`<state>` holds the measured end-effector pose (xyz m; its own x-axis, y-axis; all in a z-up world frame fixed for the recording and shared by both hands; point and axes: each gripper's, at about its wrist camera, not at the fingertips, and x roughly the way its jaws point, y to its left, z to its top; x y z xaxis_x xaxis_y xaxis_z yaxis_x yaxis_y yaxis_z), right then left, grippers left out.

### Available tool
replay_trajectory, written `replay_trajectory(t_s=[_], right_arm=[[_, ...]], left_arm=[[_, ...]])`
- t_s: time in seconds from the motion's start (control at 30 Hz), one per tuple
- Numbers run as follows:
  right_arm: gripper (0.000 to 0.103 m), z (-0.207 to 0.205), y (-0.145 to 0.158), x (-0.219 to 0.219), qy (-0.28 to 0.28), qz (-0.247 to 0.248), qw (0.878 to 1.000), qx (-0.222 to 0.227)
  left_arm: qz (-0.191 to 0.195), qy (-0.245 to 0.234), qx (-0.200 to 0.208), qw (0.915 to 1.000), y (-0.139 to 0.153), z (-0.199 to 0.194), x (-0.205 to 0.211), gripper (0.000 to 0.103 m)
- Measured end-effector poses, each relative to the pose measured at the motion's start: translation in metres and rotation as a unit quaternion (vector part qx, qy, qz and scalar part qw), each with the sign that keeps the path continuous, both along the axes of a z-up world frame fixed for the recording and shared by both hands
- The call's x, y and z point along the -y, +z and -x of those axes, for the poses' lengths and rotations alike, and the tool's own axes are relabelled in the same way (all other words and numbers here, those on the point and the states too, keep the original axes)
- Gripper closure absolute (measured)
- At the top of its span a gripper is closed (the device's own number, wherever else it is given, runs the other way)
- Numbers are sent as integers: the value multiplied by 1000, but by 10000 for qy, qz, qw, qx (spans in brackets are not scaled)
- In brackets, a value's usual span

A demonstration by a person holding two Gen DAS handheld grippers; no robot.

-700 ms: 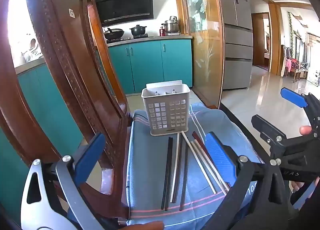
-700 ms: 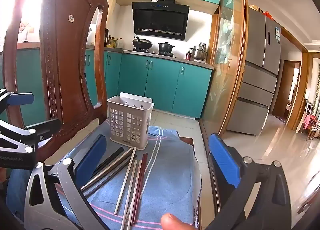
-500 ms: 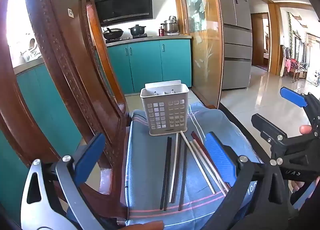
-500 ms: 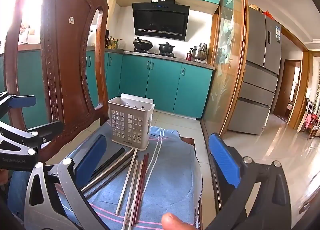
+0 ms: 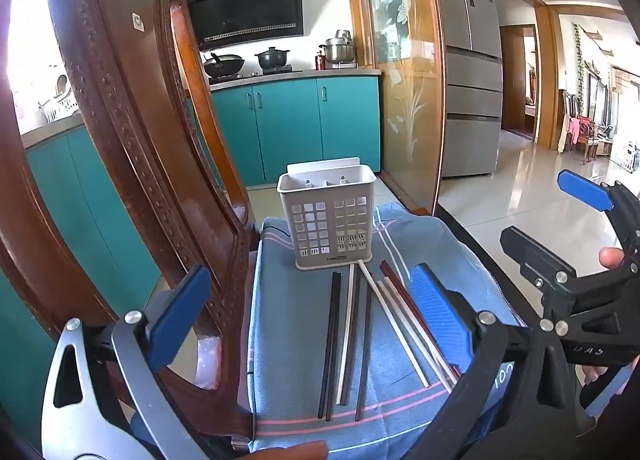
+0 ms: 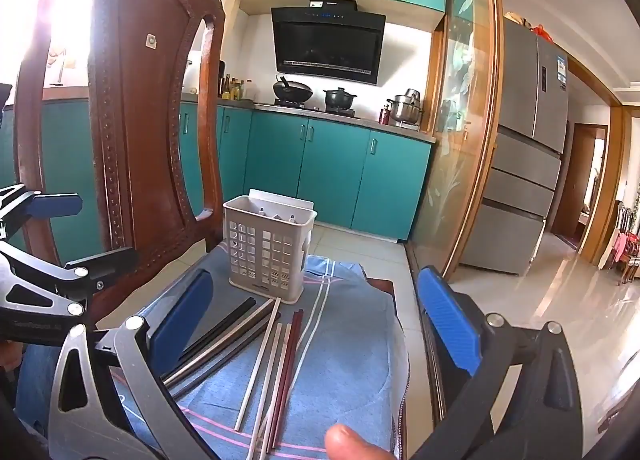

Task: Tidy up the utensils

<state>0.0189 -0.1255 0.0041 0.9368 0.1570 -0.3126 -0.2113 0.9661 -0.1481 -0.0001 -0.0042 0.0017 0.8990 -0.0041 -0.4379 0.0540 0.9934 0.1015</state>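
Note:
A beige perforated utensil holder [image 5: 329,219] stands upright on a blue cloth [image 5: 296,340] over a chair seat; it also shows in the right wrist view [image 6: 267,250]. Several chopsticks lie flat in front of it: black ones [image 5: 330,344], white ones [image 5: 394,324] and dark red ones [image 5: 416,320]. They also show in the right wrist view [image 6: 276,360]. My left gripper [image 5: 310,320] is open and empty above the chopsticks. My right gripper [image 6: 316,320] is open and empty, to the right of the left one [image 5: 568,227].
A carved wooden chair back [image 5: 152,131] rises close on the left. Teal kitchen cabinets [image 5: 296,123], a stove with pots [image 5: 272,57], a glass door [image 5: 404,75] and a fridge [image 5: 472,71] stand beyond. A tiled floor [image 5: 520,195] lies to the right.
Both grippers have shifted slightly; the holder and chopsticks lie as before. Both grippers stay open.

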Motion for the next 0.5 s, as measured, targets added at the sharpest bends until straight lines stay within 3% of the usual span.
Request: replay_trajectory(t_s=[0.5], right_arm=[[3,2,1,-2,48,56,9999,75]], left_arm=[[-23,-13,2,10000,-2,3,2,4]])
